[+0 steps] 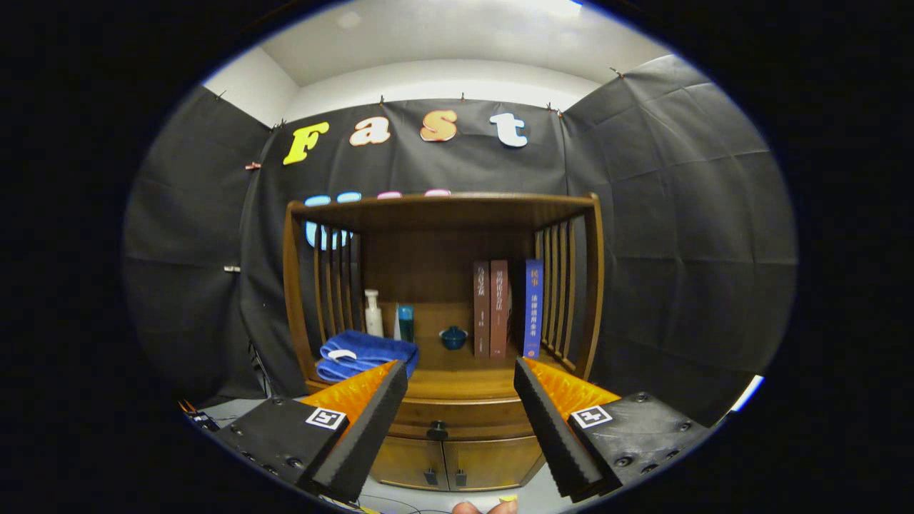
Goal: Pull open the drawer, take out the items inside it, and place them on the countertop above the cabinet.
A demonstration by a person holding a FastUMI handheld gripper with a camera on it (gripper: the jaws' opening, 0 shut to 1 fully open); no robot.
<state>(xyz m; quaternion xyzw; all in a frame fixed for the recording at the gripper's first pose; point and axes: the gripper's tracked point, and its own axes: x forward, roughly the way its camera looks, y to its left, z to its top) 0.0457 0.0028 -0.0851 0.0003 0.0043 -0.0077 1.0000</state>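
Gripper [460, 400] hangs with fingers spread wide, gripping nothing; the closed drawer [457, 421] and its dark knob [437, 430] sit between them, just ahead (countertop [464, 382] right above).

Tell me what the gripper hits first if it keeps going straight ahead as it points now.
Probably the cabinet's front: the open gripper frames the closed drawer and its dark knob, with nothing nearer between the fingers. Depth is unclear, so whether it meets the drawer or the countertop edge is uncertain.
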